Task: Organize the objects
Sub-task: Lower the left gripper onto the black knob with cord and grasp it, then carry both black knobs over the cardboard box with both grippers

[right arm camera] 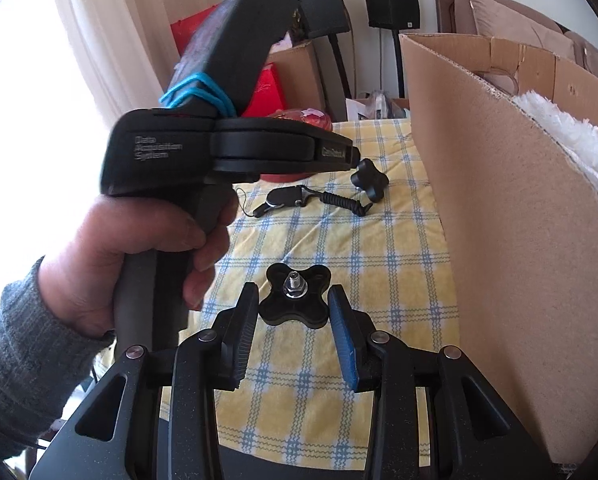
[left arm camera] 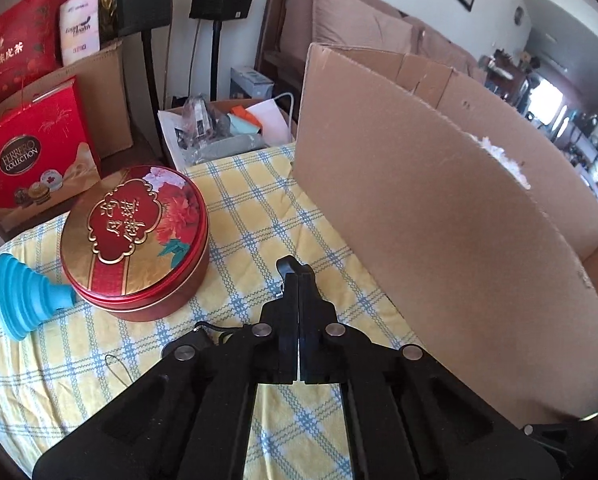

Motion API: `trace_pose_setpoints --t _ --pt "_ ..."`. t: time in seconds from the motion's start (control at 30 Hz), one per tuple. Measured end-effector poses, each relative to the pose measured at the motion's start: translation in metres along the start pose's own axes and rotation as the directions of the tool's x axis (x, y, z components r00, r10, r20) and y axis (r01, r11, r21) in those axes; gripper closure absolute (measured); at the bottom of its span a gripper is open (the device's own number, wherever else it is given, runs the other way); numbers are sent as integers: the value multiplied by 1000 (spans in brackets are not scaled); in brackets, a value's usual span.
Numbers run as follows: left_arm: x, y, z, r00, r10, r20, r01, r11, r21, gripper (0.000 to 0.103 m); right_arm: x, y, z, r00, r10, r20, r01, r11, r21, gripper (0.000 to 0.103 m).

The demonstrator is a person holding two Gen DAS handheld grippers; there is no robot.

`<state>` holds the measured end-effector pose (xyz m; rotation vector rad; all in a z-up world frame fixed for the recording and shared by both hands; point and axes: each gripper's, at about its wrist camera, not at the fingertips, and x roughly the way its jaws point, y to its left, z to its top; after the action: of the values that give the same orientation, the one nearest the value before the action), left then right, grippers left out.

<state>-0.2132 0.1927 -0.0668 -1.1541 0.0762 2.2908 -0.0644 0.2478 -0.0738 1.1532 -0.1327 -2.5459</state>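
My right gripper [right arm camera: 293,288] is shut on a black four-lobed knob [right arm camera: 295,312] with a metal bolt, one pad on each side of it, above the yellow checked tablecloth [right arm camera: 379,264]. My left gripper [left arm camera: 299,278] is shut. A black lobe [left arm camera: 289,265] shows just past its fingertips; I cannot tell whether it is pinched. In the right wrist view a hand holds the left gripper [right arm camera: 353,156], and a second black knob [right arm camera: 369,180] sits just beyond its tip. A coiled cord joins that knob to a black key fob [right arm camera: 287,196]. A tall cardboard box [left arm camera: 439,200] stands to the right.
A round red tin [left arm camera: 135,240] and a blue collapsible funnel [left arm camera: 23,296] lie on the left of the table. White fluffy material [right arm camera: 571,132] sticks out of the cardboard box. Beyond the table stand a red gift box [left arm camera: 35,156], filled cartons, speakers and a sofa.
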Motion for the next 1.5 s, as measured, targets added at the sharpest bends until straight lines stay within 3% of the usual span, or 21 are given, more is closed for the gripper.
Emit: trace_pose_setpoints --t 0.2,0.37,0.4,0.43,0.5,0.7,0.87,0.97,1.0,1.03,1.27,1.5 --pt "-25 14 -5 999 -14 32 14 1000 -26 103 -7 2 -1 1000 -2 9 2 1000 -3 67" --pt "-25 21 -3 999 28 35 -27 999 -42 102 -6 1 -5 1000 -2 2 2 1000 5 67" --pt "-23 22 -3 999 33 32 -31 999 -45 94 -7 2 -5 1000 -2 2 2 1000 5 67" --pt "-19 22 -3 999 37 27 -36 998 -43 78 -6 1 -5 1000 -3 2 3 1000 5 67" --pt "-10 21 -3 998 51 23 -50 998 -38 61 -5 -1 -6 1000 -3 0 3 1000 9 67" --pt "21 18 -1 999 37 -25 -39 997 -61 60 3 -7 -5 1000 -4 -7 4 1000 18 67" --pt "43 12 4 999 23 -42 -26 998 -63 46 7 -9 -5 1000 0 -13 1 1000 23 67" --pt "53 6 4 998 28 -59 -30 998 -46 48 7 -10 -4 1000 4 -15 -3 1000 25 67" --pt "56 5 3 997 30 -64 -32 999 -35 56 8 -10 -4 1000 5 -16 -5 1000 25 67" --pt "58 3 1 997 35 -69 -37 999 -21 79 8 -10 -4 1000 6 -17 -5 1000 24 67" --pt "49 1 -6 998 43 -52 -43 999 2 80 8 -9 -3 1000 4 -15 -4 1000 14 67" --pt "-4 12 -6 1000 12 14 -11 999 -37 80 3 -5 -1 1000 9 6 -9 1000 8 67"
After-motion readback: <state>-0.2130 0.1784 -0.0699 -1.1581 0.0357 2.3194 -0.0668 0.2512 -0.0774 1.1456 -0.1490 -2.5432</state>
